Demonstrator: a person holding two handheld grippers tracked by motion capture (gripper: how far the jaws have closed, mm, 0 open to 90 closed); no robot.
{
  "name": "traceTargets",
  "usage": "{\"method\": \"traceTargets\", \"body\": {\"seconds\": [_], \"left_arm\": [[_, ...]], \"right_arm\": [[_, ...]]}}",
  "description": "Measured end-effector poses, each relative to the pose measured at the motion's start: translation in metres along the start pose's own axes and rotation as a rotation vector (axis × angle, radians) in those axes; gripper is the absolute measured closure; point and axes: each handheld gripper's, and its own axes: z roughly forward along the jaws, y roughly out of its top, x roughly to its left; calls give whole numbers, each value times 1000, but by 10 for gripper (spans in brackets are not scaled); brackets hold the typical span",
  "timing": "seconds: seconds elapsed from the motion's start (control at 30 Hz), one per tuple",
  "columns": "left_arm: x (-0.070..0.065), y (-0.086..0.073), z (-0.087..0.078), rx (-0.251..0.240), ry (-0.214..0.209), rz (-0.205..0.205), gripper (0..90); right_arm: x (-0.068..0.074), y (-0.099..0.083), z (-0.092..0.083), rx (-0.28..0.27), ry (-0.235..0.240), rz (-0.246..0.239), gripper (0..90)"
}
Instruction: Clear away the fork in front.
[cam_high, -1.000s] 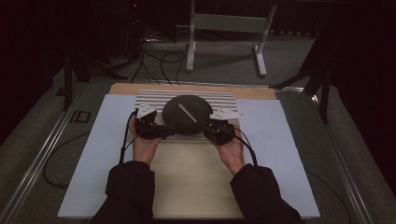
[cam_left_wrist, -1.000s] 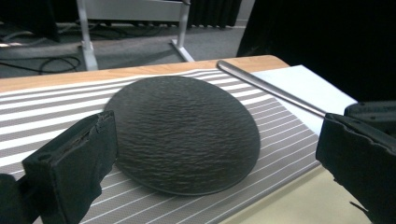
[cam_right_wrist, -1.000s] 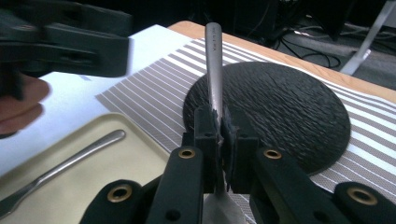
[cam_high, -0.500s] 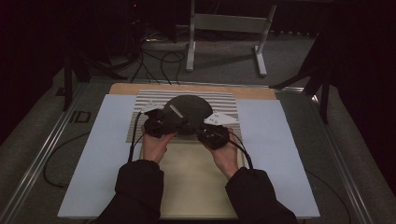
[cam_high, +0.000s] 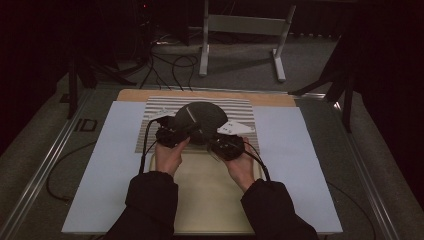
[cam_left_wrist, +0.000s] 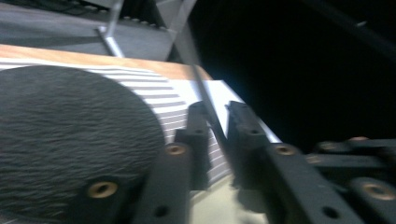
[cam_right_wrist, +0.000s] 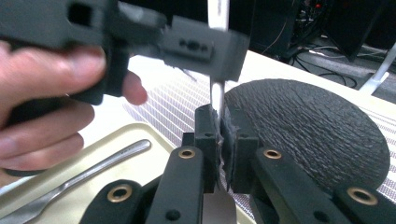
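Over the near middle of the table (cam_high: 310, 165), both forearms reach forward in dark sleeves, hands angled inward so the two grippers meet at the near edge of a dark round textured mat (cam_high: 202, 117). Left gripper (cam_high: 181, 131) sits on the left of the pair, its hand wrapped around the body from below; right gripper (cam_high: 215, 141) sits just beside it, slightly nearer.

Between them runs a thin, flat, pale metal utensil (cam_right_wrist: 217, 100), seen edge-on and standing roughly upright in the right gripper view. Right gripper's jaws are pressed together on its lower part. Left gripper's jaws have just been closing and now pinch the same strip higher up; in the left gripper view the strip (cam_left_wrist: 205, 105) passes between the narrow black jaws.

Behind the mat lies a striped cloth (cam_high: 245, 110). Nearer, a cream tray (cam_high: 210, 195) rests on the pale blue table cover, and a metal utensil handle (cam_right_wrist: 84, 175) lies in it, well left of the right gripper's jaws.
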Motion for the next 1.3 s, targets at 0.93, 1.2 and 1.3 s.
{"method": "traceTargets", "body": {"seconds": [0.93,1.2,1.3], "left_arm": [[-14,9,-10,15,100,115,875],[-14,13,-15,8,114,121,875],[-15,14,-16,9,123,126,875]], "right_arm": [[-6,1,-7,8,-10,-10,574],[-9,0,-10,13,-13,-12,529],[-11,-1,-11,15,-15,-8,513]]}}
